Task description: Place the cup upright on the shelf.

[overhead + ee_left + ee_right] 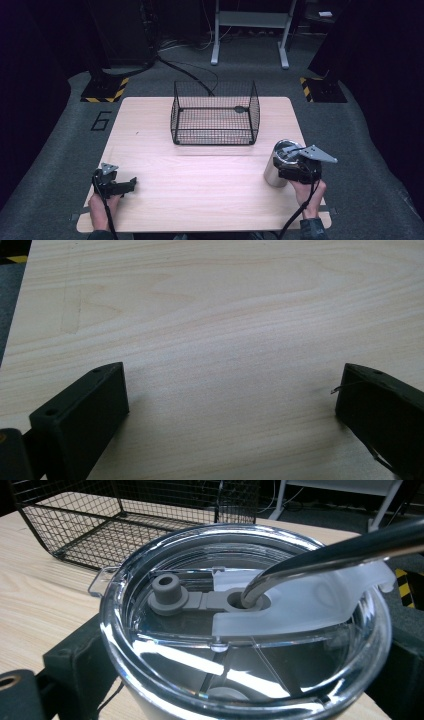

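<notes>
A steel tumbler (276, 167) with a clear lid (240, 630) and a bent metal straw (340, 550) stands at the table's right side. My right gripper (284, 171) is shut on its body, one black jaw on each side in the right gripper view. A grey stopper (166, 591) sits in the lid beside the straw hole. My left gripper (131, 184) rests low over the near left of the wooden table (200, 190). It is open, its fingers (95, 405) wide apart with bare wood between them.
A black wire basket (215, 131) stands at the back middle of the table, and its mesh (100, 525) rises just beyond the tumbler. Grey carpet, cables and stand legs (250, 30) lie past the far edge.
</notes>
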`<state>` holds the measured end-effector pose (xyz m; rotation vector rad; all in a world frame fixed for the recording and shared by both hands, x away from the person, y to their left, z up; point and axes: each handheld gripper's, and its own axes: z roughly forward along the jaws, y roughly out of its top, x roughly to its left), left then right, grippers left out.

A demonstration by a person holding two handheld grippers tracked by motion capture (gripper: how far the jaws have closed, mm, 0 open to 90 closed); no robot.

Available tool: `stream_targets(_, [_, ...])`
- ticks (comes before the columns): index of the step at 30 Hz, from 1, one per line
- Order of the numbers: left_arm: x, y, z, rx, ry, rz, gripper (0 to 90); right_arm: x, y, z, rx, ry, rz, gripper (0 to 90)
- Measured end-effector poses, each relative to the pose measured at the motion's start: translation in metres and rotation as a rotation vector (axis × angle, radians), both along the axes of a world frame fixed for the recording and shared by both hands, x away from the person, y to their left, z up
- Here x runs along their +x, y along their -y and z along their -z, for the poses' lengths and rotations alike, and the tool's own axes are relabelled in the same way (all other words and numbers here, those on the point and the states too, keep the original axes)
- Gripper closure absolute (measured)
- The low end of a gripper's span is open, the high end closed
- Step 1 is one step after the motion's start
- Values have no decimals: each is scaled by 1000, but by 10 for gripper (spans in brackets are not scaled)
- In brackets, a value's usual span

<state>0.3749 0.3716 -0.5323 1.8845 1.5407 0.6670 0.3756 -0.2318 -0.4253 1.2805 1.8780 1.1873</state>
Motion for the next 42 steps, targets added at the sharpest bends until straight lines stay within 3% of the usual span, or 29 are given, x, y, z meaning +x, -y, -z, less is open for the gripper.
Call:
stream_targets(4, [0, 0, 0, 0, 5, -4, 4, -1, -5, -11, -7, 23, -19, 38])
stream_targets(10, [0, 0, 0, 0, 5, -4, 5, -1, -5, -18, -5, 19, -36, 38])
stream_targets(21, [0, 0, 0, -1, 6, -4, 5, 2, -4, -20, 9, -1, -51, 38])
stream_targets(42, [0, 0, 0, 0, 6, -4, 5, 12, -31, -48, 20, 15, -153, 39])
